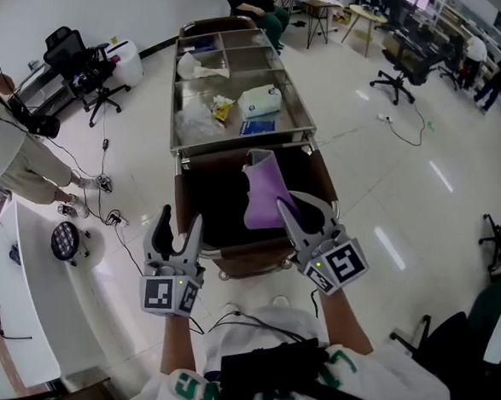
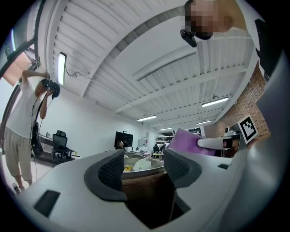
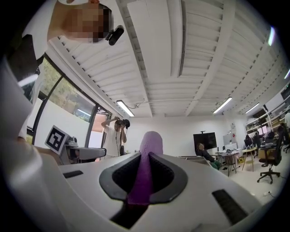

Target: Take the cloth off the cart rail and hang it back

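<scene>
The purple cloth hangs upright over the near, dark brown end of the cart. My right gripper is shut on the cloth's lower right edge. In the right gripper view a fold of the cloth stands up between the closed pads of that gripper. My left gripper is open and empty just left of the cloth, above the cart's near rail. From the left gripper the cloth shows to the right, apart from its jaws.
The cart's metal top tray holds plastic bags, a white box and small items. A person stands at the left beside a white counter. Office chairs and desks lie further off. Cables trail on the floor.
</scene>
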Demonstrator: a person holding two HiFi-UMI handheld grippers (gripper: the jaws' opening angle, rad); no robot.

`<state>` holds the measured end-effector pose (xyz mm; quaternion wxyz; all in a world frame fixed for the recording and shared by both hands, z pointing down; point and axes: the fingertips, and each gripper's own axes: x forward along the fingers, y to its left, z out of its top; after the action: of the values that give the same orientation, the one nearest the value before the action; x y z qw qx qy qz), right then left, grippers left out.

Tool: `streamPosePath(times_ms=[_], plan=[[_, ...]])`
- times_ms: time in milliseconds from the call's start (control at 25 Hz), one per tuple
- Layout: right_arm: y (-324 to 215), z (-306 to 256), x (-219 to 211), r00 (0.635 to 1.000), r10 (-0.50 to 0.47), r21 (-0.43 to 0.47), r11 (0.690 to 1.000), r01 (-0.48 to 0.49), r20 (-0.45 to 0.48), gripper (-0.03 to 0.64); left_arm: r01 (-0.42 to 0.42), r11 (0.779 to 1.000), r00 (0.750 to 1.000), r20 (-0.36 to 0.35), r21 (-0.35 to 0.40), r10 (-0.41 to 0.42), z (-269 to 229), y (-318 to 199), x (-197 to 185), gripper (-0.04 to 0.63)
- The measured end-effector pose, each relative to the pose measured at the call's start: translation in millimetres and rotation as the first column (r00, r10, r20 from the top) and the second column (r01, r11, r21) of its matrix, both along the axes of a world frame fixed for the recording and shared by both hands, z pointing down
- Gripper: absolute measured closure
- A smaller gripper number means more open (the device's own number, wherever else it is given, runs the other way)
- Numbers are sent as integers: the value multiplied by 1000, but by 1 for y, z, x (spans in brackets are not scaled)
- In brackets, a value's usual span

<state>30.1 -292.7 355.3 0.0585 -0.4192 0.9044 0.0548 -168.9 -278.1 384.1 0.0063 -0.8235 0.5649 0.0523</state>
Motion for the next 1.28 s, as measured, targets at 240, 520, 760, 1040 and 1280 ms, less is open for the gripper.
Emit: streamPosePath(times_ms=[240, 520, 760, 1040, 1280], plan=[[25, 18, -30, 945, -289, -97, 956, 276, -153, 554, 23, 999, 1000, -13, 27, -23, 1, 0, -12, 324], [68, 76, -63, 748, -583, -294, 810, 507, -318, 551, 26, 1000, 1000, -8, 14, -26, 8, 1, -13, 324], [58, 141, -81, 673, -565, -393, 822, 411, -478, 528, 25, 1000, 1000, 1, 13, -25, 10, 6, -14, 324], [62, 155, -87, 620, -577, -413, 816, 405, -532, 433, 46, 999, 999, 10, 0, -46, 12, 14, -21, 324], [60, 147, -79, 659, -569, -401, 820, 409, -492, 374, 65, 998, 998, 3, -12, -65, 13, 17, -25, 324]])
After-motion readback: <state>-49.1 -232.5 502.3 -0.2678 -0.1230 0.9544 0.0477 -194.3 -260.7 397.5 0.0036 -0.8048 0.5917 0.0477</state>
